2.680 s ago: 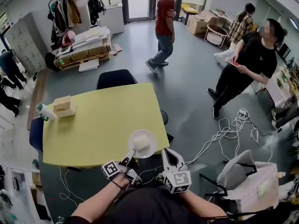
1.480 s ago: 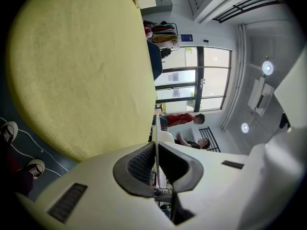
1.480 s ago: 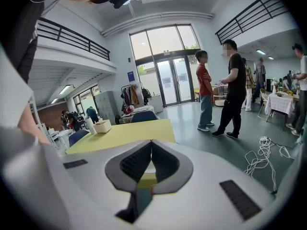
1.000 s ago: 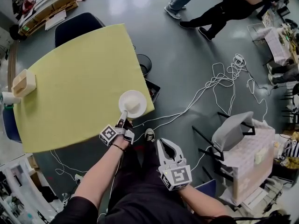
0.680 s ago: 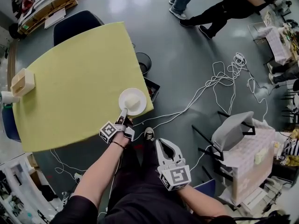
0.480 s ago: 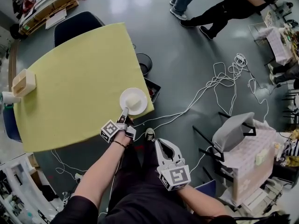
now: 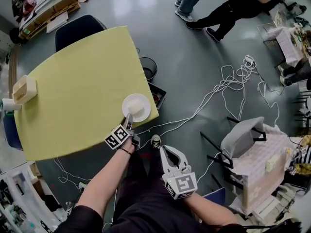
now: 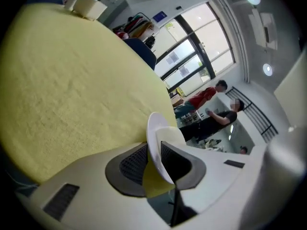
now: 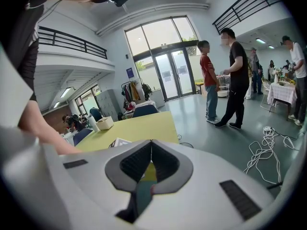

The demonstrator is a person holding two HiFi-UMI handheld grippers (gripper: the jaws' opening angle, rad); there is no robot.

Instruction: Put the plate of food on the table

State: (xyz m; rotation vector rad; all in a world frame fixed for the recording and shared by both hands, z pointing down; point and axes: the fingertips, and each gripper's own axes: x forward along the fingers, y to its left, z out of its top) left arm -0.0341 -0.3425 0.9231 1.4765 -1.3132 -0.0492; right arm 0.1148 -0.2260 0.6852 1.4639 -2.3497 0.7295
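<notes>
Left gripper [image 7: 128, 123] is clamping the rim of the white plate [image 7: 136, 107], which is carrying a pale food lump [image 7: 138, 105] at the yellow table's [image 7: 73, 96] near corner. Right gripper [image 7: 163, 152] is hanging off-table, jaws together, empty.

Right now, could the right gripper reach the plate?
Probably yes: the right gripper hangs shut and empty off the table corner, with nothing between it and the plate, held by the left gripper.

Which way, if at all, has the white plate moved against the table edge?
Yes, a little. The plate earlier overhung the near edge of the yellow table; now it sits further in, by the near right corner, with the left claw still on its rim.
</notes>
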